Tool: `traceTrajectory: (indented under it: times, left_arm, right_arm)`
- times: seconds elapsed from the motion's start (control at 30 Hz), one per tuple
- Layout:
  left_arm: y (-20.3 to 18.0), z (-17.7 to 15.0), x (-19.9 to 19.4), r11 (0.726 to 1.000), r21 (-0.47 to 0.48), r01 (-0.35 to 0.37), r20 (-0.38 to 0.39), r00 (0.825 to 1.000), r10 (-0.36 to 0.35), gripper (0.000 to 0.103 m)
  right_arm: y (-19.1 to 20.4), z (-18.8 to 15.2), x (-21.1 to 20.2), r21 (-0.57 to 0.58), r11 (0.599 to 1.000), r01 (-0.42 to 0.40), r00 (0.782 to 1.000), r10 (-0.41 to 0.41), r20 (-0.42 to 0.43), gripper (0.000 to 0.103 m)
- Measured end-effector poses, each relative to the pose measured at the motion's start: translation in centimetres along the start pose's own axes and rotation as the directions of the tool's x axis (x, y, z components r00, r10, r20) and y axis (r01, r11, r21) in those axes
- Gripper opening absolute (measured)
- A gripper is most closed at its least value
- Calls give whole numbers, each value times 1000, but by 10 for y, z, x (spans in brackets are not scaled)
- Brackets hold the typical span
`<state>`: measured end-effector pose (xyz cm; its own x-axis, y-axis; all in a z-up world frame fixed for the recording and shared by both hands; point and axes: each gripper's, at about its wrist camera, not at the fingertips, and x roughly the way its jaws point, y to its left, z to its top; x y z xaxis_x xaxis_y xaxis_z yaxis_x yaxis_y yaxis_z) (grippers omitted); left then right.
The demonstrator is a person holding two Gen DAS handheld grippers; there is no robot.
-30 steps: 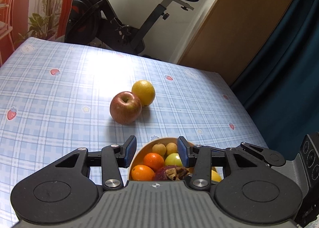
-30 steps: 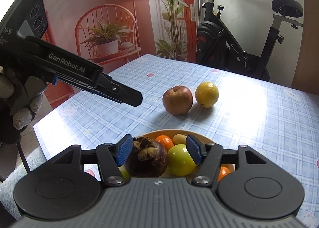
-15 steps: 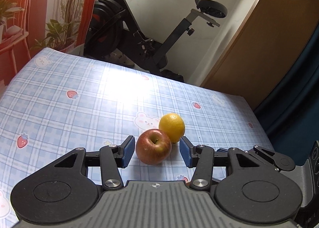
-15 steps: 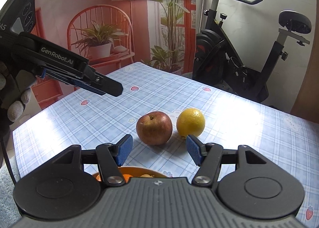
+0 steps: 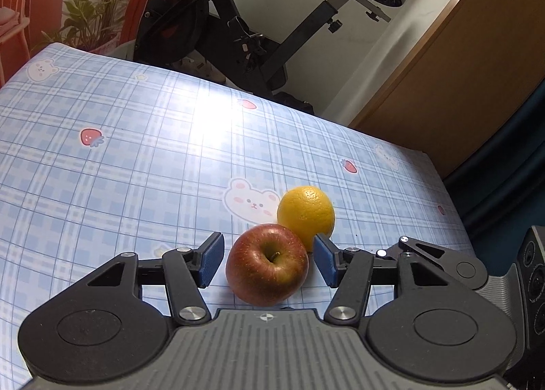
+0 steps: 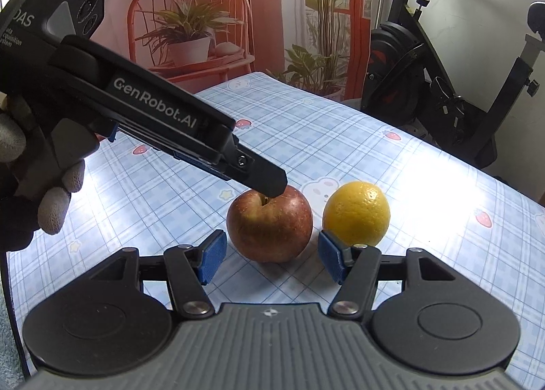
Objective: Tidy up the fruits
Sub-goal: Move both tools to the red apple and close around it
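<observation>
The apple (image 5: 267,265) is red with yellow-green streaks near its stem hollow, skin glossy and unbroken. It sits upright on the blue checked tablecloth (image 5: 136,151), just beside a yellow orange (image 5: 306,216) with pebbled skin. The left gripper (image 5: 269,260) straddles the apple, its jaws opening, blue pads (image 5: 211,258) clear of the skin. The right gripper (image 6: 270,257) stands spread in front of the apple, nothing between its pads. A gloved hand (image 6: 30,192) holds the left tool.

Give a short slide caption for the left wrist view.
Left gripper, jaws opening, straddles a red apple beside a yellow orange.
</observation>
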<state>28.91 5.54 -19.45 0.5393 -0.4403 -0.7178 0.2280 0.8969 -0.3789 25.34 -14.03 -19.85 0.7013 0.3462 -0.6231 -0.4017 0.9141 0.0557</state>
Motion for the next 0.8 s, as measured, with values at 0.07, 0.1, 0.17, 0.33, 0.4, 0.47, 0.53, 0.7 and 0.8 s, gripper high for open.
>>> traceTrajectory:
  times: [0.07, 0.1, 0.17, 0.33, 0.4, 0.47, 0.53, 0.7, 0.8]
  left_arm:
    - [1, 0, 3, 1000, 1, 8, -10, 1000, -8, 60]
    - [2, 0, 5, 1000, 0, 13, -15, 1000, -13, 60]
    - [5, 0, 8, 1000, -9, 18, -22, 1000, -18, 60]
    - [9, 1, 15, 999, -35, 35, -34, 999, -36, 59]
    - [10, 0, 17, 999, -40, 38, -38, 999, -39, 57]
    - [13, -1, 18, 997, -53, 49, -36, 998, -51, 55]
    - [17, 0, 17, 996, -67, 55, -33, 998, -58, 55]
    - [15, -3, 13, 997, -56, 56, -34, 998, -58, 55]
    - [10, -3, 4, 997, -51, 65, -23, 998, -66, 55]
  right_arm:
    - [-2, 0, 5, -2, 1000, -11, 1000, 11, -12, 63]
    - [-3, 0, 7, -4, 1000, -15, 1000, 15, -18, 63]
    - [-3, 0, 12, -9, 1000, -24, 999, 24, -30, 63]
    - [-6, 0, 20, -5, 999, -44, 998, 43, -44, 64]
    - [-7, 1, 24, -1, 999, -51, 997, 51, -50, 64]
    - [-7, 3, 27, 0, 999, -54, 997, 54, -54, 64]
    - [-8, 4, 28, -3, 998, -56, 997, 55, -55, 65]
    - [-5, 4, 25, -8, 999, -53, 997, 53, -60, 64]
    - [-3, 4, 14, 7, 999, -52, 998, 52, -33, 64]
